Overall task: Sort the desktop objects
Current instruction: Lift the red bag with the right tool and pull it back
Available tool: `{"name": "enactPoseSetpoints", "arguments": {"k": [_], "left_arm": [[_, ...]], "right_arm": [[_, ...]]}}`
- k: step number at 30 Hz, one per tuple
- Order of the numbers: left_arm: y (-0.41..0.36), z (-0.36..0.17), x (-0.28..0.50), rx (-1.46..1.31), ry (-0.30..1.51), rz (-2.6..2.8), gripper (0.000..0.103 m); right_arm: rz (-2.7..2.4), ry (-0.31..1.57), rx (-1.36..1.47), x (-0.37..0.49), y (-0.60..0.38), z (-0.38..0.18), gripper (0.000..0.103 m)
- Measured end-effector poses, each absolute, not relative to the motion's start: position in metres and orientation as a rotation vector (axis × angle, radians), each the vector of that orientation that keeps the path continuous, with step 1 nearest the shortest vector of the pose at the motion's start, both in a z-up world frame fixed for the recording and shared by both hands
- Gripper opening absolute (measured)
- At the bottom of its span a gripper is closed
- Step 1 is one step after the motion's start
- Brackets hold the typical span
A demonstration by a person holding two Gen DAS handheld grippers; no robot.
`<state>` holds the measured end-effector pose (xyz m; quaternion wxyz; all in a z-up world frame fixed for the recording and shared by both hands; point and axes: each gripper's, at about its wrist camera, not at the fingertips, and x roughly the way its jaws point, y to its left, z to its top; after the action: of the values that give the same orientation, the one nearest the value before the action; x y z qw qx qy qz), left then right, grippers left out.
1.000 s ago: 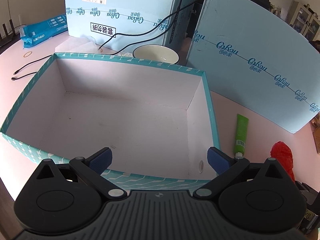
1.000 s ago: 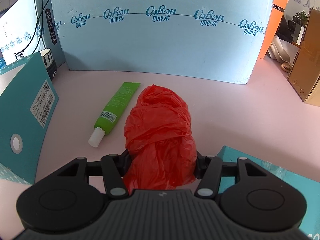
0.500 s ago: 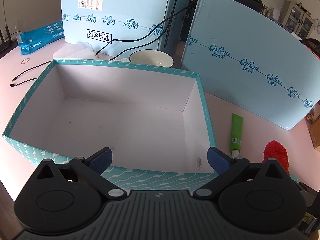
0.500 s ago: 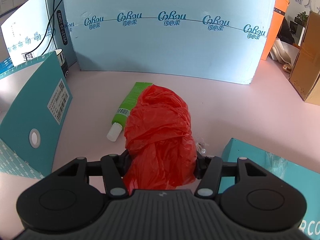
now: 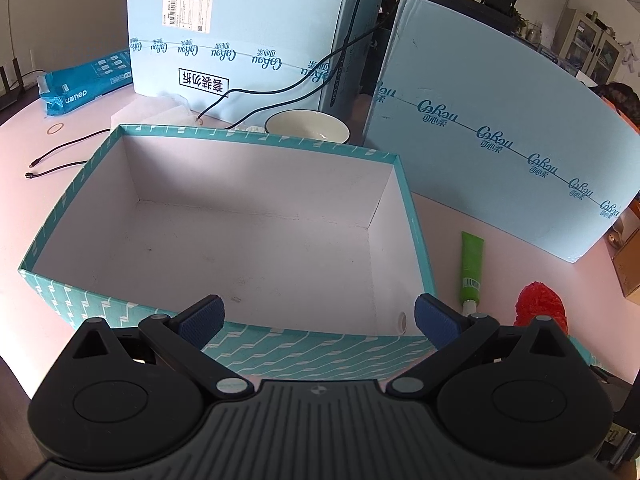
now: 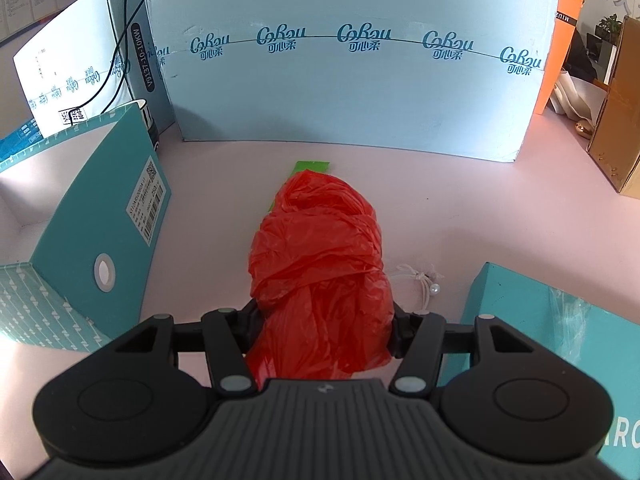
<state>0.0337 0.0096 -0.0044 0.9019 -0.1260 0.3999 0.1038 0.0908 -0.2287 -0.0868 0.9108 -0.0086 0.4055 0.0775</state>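
On the pink table (image 5: pixel 500 248), near its front edge, the right gripper (image 6: pixel 322 320) is clamped on a crumpled red plastic bag (image 6: pixel 320 256), with 1 finger pressing each side of the bundle. The bag hides most of a green tube (image 6: pixel 312 167), which lies on the table behind it with its flat end toward the light blue Cobau carton (image 6: pixel 352 80) at the back. A small white elastic cord with a bead (image 6: pixel 420 280) lies on the table just to the right of the bag, and a teal box lid (image 6: pixel 560 320) sits at the right. The left gripper (image 5: pixel 318 316) hovers above the near wall of the open teal box (image 5: pixel 280 344), its 2 blue-padded fingers (image 5: pixel 202 318) wide apart and holding nothing. The white inside of the box is bare. A white bowl (image 5: pixel 307 127) stands just behind the box, and black cables (image 5: pixel 64 160) lie toward the left edge.
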Motion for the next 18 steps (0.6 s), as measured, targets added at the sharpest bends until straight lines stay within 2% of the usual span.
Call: {"name": "enactPoseSetpoints", "arguments": {"k": [18], "left_arm": [[0.025,0.003,0.021,-0.241,0.784,0.247,0.102]], "right_arm": [[0.206,0.818,-0.010,0.089,-0.207,-0.077,0.059]]}}
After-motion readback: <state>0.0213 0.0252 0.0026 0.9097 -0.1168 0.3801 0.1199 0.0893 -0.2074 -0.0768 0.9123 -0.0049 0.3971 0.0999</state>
